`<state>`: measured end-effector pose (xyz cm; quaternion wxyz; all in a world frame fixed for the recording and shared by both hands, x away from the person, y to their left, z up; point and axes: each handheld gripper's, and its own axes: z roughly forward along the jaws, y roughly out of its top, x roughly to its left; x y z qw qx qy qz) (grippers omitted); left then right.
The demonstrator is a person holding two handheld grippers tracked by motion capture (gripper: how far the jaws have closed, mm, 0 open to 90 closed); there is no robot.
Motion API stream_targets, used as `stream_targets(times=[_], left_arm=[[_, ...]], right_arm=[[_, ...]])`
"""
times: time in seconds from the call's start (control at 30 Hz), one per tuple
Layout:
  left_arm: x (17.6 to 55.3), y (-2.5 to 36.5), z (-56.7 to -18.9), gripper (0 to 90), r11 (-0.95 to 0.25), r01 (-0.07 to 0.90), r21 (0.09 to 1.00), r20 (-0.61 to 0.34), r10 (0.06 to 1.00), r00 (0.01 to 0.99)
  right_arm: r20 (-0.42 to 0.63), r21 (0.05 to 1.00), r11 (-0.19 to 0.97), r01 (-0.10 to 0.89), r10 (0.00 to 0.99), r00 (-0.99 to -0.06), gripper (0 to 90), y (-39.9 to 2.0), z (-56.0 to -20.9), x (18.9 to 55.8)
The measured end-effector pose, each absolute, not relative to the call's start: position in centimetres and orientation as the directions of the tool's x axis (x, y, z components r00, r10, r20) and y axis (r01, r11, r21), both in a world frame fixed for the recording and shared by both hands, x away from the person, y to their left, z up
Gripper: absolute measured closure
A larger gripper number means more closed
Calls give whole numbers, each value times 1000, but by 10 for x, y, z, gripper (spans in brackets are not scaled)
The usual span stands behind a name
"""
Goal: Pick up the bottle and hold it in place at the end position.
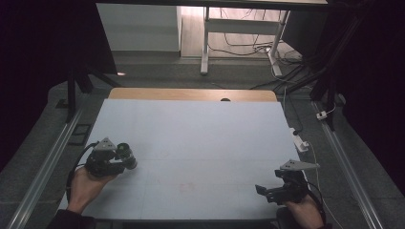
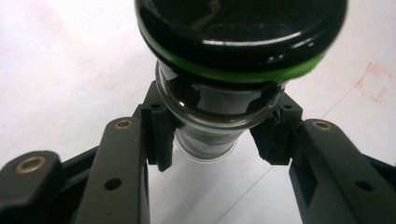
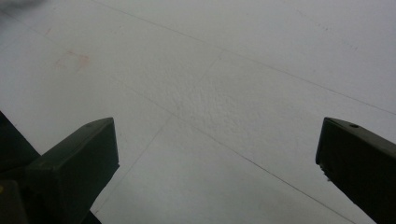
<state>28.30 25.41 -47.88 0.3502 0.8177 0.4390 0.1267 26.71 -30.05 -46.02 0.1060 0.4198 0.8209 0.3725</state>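
- The left gripper (image 2: 212, 140) squeezes a small glass jar (image 2: 219, 107) between its two pads, just under the black lid (image 2: 243, 32).
- The right gripper (image 3: 217, 154) has its jaws wide apart over the white table (image 1: 200, 143), holding nothing.

Jar (image 2: 219, 107) lid cut off by top edge in left gripper view; contents indiscernible.

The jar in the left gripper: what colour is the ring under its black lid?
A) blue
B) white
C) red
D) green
D: in the left gripper view the jar, clamped in the left gripper, has a bright green ring just under its black lid.
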Motion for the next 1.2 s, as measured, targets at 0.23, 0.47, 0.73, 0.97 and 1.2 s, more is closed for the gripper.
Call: stream_targets(times=[0.23, 0.47, 0.73, 0.97, 1.2], left_arm=[[294, 237, -468, 532, -376, 619, 689, -107, 793, 600], [305, 211, -459, 532, -410, 608, 680, -81, 782, 618], [321, 182, -452, 532, -421, 595, 685, -84, 765, 638], [337, 157, -451, 532, -433, 592, 680, -93, 750, 655], [352, 137, -451, 532, -438, 586, 682, -103, 735, 670]], right_arm=[[142, 700, 366, 613, 770, -623, 0, -301, -460, 267], [143, 702, 366, 612, 769, -623, 0, -301, -460, 267], [142, 701, 367, 611, 768, -624, 0, -301, -460, 267], [143, 702, 366, 611, 768, -624, 0, -301, -461, 267], [144, 702, 365, 611, 768, -624, 0, -301, -461, 268]])
